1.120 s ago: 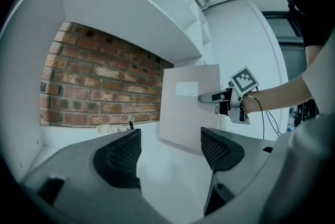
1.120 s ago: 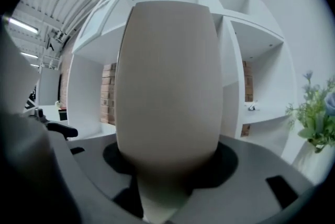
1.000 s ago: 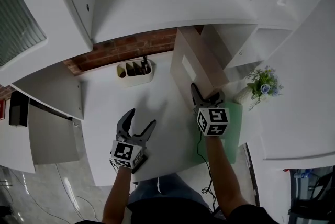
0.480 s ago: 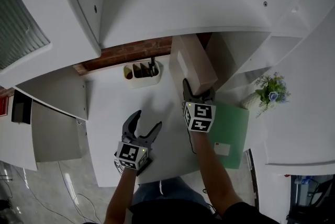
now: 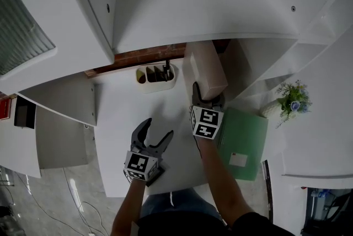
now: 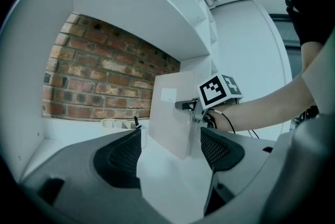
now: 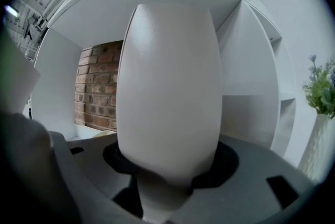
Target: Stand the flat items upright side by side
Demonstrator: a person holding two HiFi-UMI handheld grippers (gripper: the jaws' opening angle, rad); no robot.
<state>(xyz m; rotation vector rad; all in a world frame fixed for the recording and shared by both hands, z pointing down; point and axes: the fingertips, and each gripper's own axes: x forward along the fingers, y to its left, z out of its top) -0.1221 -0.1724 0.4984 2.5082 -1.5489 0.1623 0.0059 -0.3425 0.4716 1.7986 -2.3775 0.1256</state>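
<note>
Right gripper (image 5: 207,100), above the white desk (image 5: 124,119), was clamped on the near edge of the upright beige file box (image 5: 205,66). A green folder (image 5: 246,141) lay flat just right of it. Left gripper (image 5: 155,131) hovered, jaws apart, empty.

Desk organiser (image 5: 156,76) against brick wall (image 5: 138,57), maybe pens inside; flower vase (image 5: 284,102) right

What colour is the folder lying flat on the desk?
Green, with a small white label; the flat green folder shows best in the head view.
</note>
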